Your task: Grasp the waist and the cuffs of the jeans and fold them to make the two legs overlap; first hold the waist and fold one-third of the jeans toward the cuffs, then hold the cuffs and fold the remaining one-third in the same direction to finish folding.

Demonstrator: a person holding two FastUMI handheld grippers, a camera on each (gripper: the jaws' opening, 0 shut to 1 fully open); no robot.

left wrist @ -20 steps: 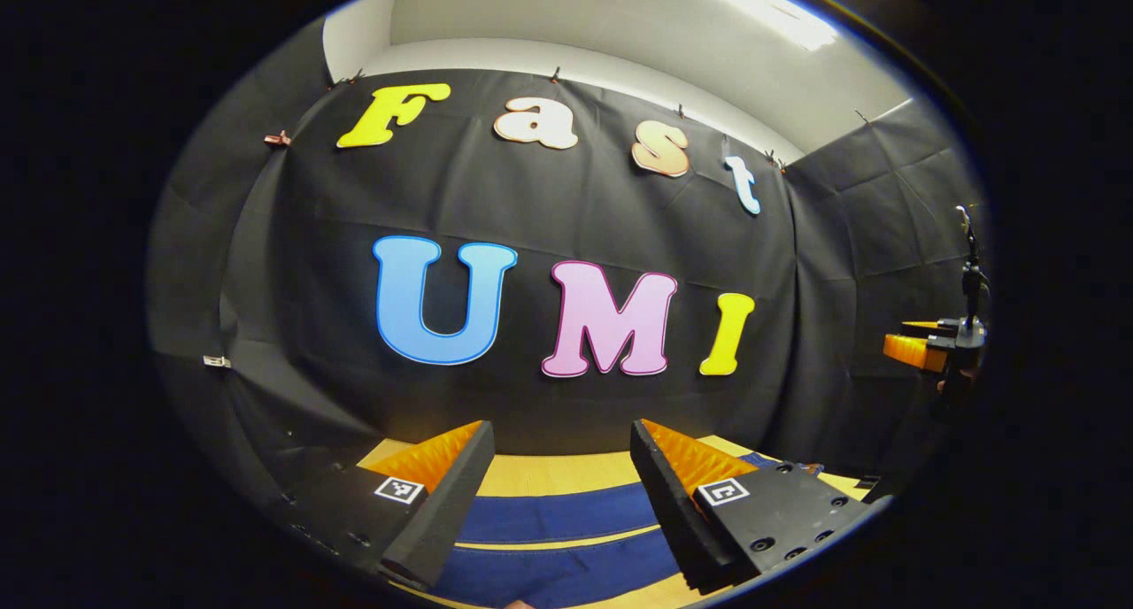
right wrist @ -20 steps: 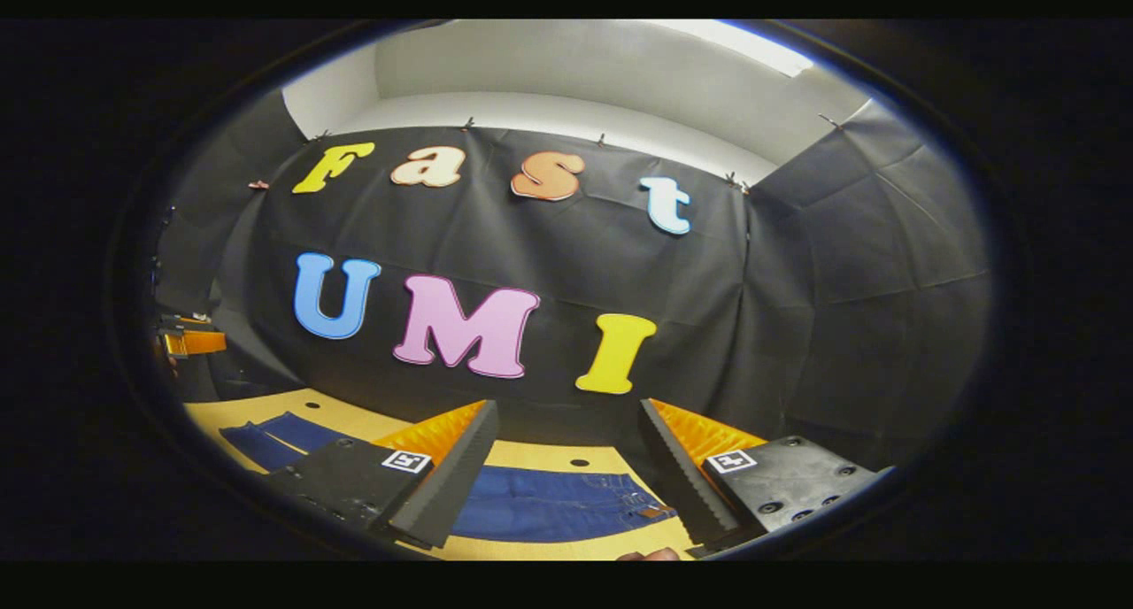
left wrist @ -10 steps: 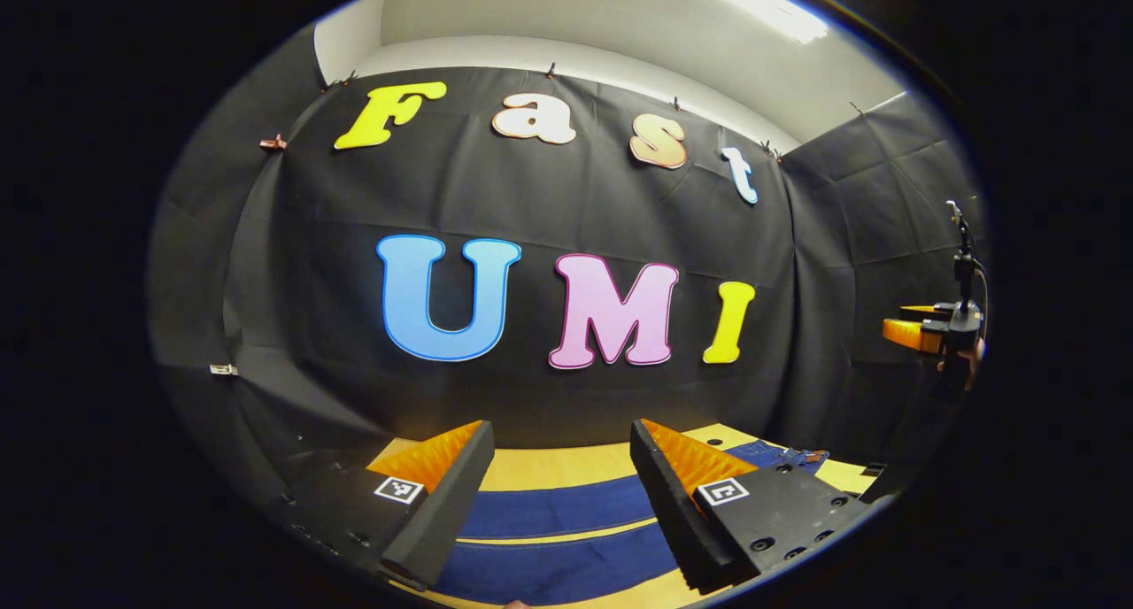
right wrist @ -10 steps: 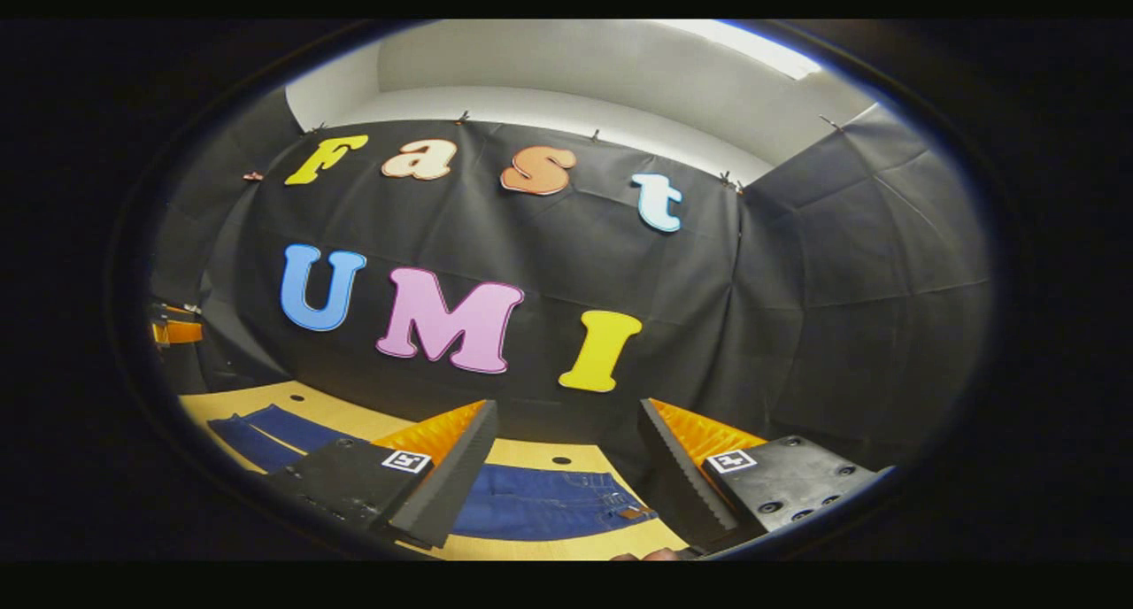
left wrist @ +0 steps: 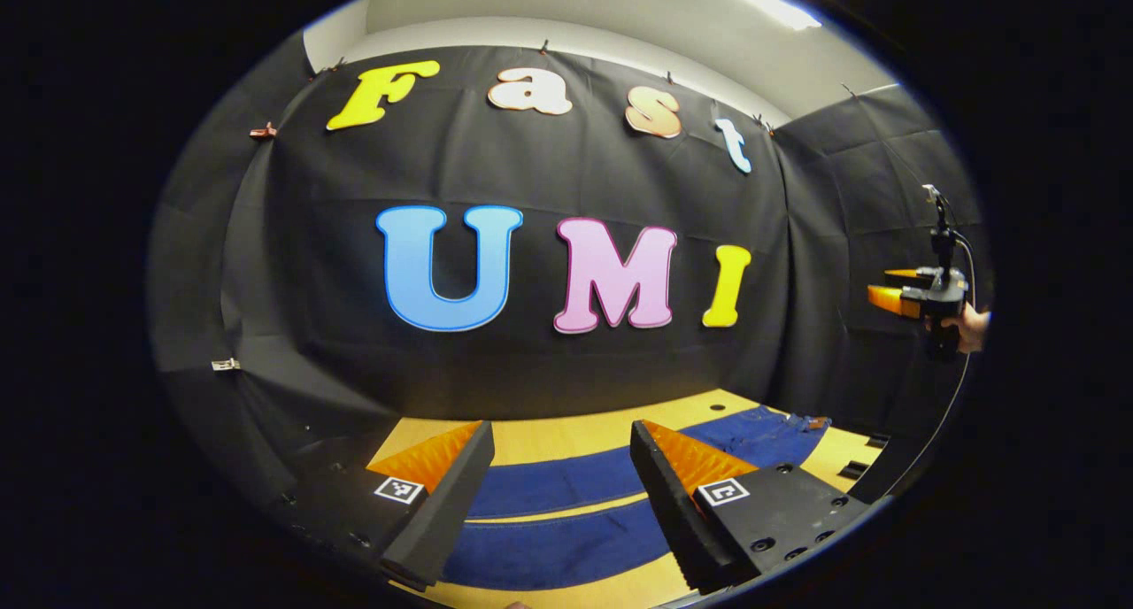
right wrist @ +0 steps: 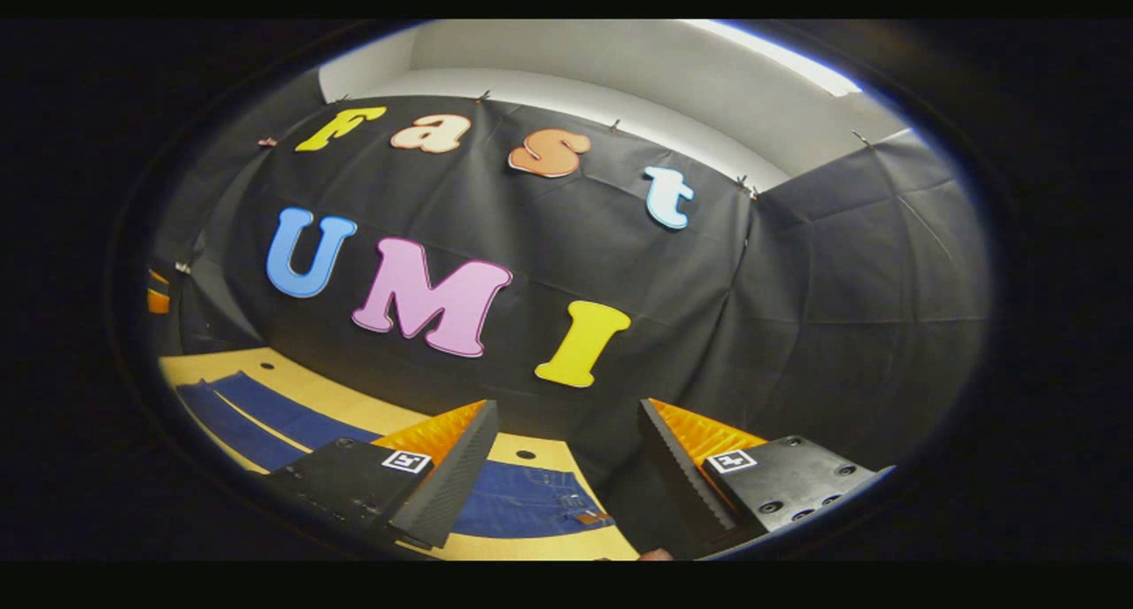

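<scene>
Black cloth walls close in a wooden desk (left wrist: 566, 436), and on it the jeans (left wrist: 566, 525) lie spread flat, both legs side by side with a strip of bare wood between them. By that, nothing of the task looks done: the legs do not yet overlap, and neither of the two thirds has been folded.

Both pairs of jaws stand wide apart and hold nothing. The left gripper (left wrist: 561, 494) hangs above the leg end of the jeans, and the right gripper (right wrist: 563, 476) above the waist end; neither touches the cloth. The likely step in hand is the approach, so the first grasps at waist and cuffs are still to come.

From the left gripper view the two legs run across under the jaws toward the waist (left wrist: 779, 427) at the far right, and the right gripper (left wrist: 921, 297) shows well off, held up in a hand (left wrist: 969, 330). The right gripper view gives what that one lacks: the waist (right wrist: 540, 503) close up, with its waistband patch (right wrist: 587, 519), and the legs (right wrist: 257, 414) stretching away to the left. The cuffs themselves I cannot make out in either view.
</scene>
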